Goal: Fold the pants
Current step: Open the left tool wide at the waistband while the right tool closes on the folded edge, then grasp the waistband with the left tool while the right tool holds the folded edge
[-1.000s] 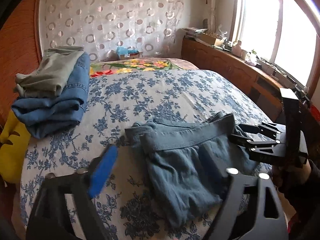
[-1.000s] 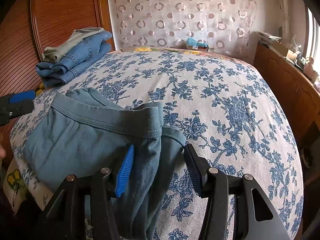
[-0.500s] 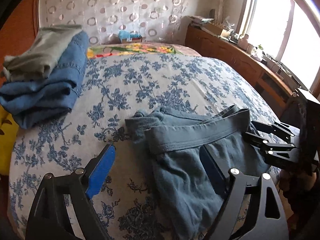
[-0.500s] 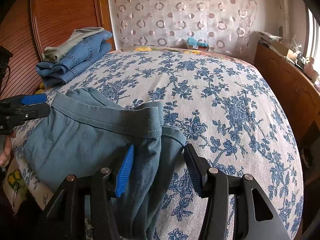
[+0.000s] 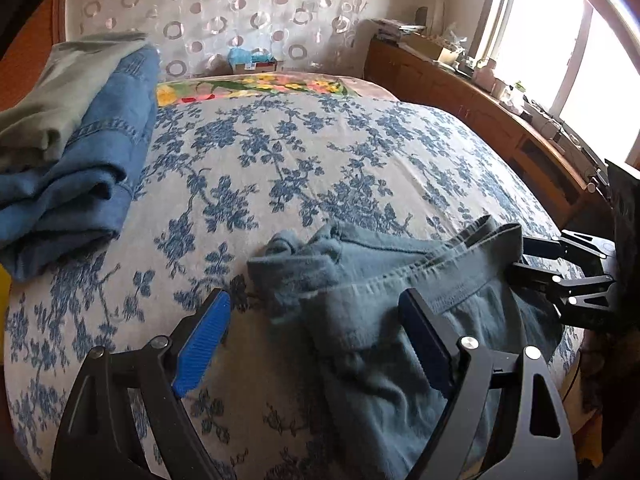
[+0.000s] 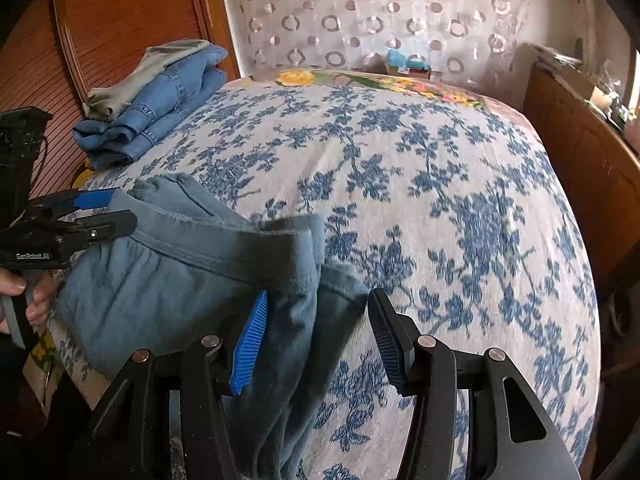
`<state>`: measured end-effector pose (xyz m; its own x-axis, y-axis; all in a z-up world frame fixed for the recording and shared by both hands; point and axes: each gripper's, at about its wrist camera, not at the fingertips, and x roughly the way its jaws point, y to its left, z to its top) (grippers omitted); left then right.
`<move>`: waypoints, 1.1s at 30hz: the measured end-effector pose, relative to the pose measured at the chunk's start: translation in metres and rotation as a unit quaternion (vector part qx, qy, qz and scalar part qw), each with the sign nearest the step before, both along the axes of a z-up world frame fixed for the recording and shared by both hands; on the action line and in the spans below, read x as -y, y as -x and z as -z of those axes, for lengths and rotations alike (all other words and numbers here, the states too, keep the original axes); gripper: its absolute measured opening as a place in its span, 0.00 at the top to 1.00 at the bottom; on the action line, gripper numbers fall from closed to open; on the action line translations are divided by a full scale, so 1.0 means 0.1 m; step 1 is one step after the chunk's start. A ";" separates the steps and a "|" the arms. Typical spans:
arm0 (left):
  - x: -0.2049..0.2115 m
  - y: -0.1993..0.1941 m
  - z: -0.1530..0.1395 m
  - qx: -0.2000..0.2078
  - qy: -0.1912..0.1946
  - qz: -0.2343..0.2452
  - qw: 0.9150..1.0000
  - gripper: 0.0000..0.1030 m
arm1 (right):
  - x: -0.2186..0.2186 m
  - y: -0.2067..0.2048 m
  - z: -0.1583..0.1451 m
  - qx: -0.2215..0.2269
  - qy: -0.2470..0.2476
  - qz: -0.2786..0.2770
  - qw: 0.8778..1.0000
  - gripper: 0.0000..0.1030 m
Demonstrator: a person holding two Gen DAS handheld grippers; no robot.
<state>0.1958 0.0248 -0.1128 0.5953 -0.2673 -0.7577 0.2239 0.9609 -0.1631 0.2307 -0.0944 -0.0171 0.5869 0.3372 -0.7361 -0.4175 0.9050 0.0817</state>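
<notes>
While its jaws are standing wide apart, the left gripper (image 5: 316, 328) is hovering low over one end of the pants (image 5: 384, 300), one blue pad over bare cover and the other over the cloth, gripping nothing. The right gripper (image 6: 316, 328) is likewise gaping, straddling the opposite corner of the waistband, its pads not pressing the fabric.

The lower part of the pants is running out of view beneath both grippers and over the near edge of the bed, so the legs are not showing and their length is impossible to judge. Seen from the right wrist, the left gripper's tips are sitting at the waistband's far end, but whether they are touching it is hard to make out.

The pants are lying near the front edge of the bed (image 6: 440, 168), on a white cover printed with blue flowers. A stack of folded jeans (image 6: 160, 108) is resting well apart at the far corner, against a wooden headboard (image 6: 120, 20). A curtain with ring patterns (image 5: 248, 12) is hanging behind, and a wooden cabinet (image 5: 480, 112) is running under a bright window (image 5: 568, 56).

The waistband is stretching across from gripper to gripper, with the garment's long axis dropping toward the near edge.
</notes>
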 end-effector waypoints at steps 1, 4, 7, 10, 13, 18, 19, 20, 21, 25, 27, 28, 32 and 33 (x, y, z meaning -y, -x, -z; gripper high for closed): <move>-0.01 -0.03 0.00 -0.002 0.005 0.002 1.000 0.16 | -0.01 -0.02 -0.01 -0.001 0.003 -0.005 1.000 0.48; -0.01 -0.07 0.01 -0.004 0.005 0.005 1.000 0.16 | -0.05 -0.08 0.01 -0.004 0.009 -0.017 1.000 0.49; -0.01 -0.09 0.02 -0.004 0.004 0.011 1.000 0.16 | -0.09 -0.09 0.05 -0.005 0.009 -0.026 1.000 0.55; -0.01 -0.10 0.02 -0.005 0.005 0.014 1.000 0.16 | -0.08 -0.10 0.06 -0.003 0.006 -0.027 1.000 0.55; -0.02 -0.11 0.05 -0.007 0.006 0.017 1.000 0.16 | -0.06 -0.10 0.07 -0.004 0.001 -0.023 1.000 0.55; -0.02 -0.09 0.08 0.000 0.003 0.021 1.000 0.16 | -0.01 -0.03 0.03 -0.003 0.003 -0.009 1.000 0.55; -0.02 -0.09 0.08 0.000 0.004 0.021 1.000 0.16 | 0.00 -0.03 0.04 -0.005 0.004 -0.006 1.000 0.55; -0.02 -0.09 0.08 0.000 0.004 0.021 1.000 0.16 | 0.01 -0.03 0.04 -0.007 0.005 -0.005 1.000 0.55; -0.02 -0.09 0.08 0.000 0.004 0.021 1.000 0.16 | 0.01 -0.02 0.05 -0.008 0.005 -0.006 1.000 0.55; -0.02 -0.08 0.08 0.001 0.004 0.021 1.000 0.16 | 0.00 -0.02 0.05 -0.007 0.004 -0.007 1.000 0.55; -0.02 -0.09 0.08 0.000 0.005 0.021 1.000 0.16 | -0.03 -0.03 0.05 -0.007 0.006 -0.014 1.000 0.59; -0.02 -0.09 0.08 0.000 0.004 0.021 1.000 0.16 | -0.06 -0.04 0.05 -0.006 0.009 -0.020 1.000 0.64; -0.01 -0.08 0.08 0.001 0.000 0.020 1.000 0.16 | -0.13 -0.07 0.05 -0.008 0.008 -0.039 0.999 0.77; -0.01 -0.08 0.08 0.001 0.000 0.020 1.000 0.16 | -0.13 -0.07 0.05 -0.008 0.008 -0.040 0.999 0.77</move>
<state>0.2039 0.0257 -0.1206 0.5851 -0.2908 -0.7570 0.2633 0.9510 -0.1619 0.2381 -0.0809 -0.0222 0.5473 0.3712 -0.7501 -0.4875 0.8699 0.0747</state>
